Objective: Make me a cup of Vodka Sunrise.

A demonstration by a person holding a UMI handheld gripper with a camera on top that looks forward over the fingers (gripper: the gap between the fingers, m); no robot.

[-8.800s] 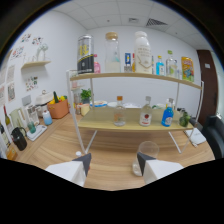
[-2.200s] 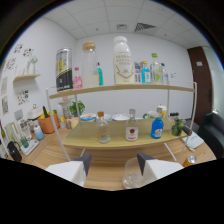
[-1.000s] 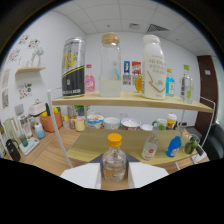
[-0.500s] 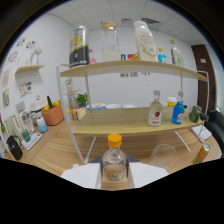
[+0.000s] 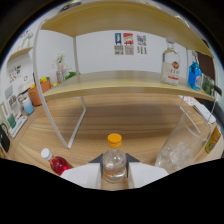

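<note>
Wooden worktop (image 5: 100,132) under a shelf (image 5: 125,82) carries an ice-filled glass (image 5: 177,145) and a red bottle (image 5: 56,162), while the tongs (image 5: 114,172) clamp an orange-capped bottle (image 5: 114,160) upright between them, probably so it can be poured into that glass nearby.

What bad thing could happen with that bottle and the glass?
The gripper holds the orange-capped bottle only by its sides, so it might slip. The glass with ice stands close beside it and could get knocked over. The small red bottle lies near too and could be bumped.
</note>
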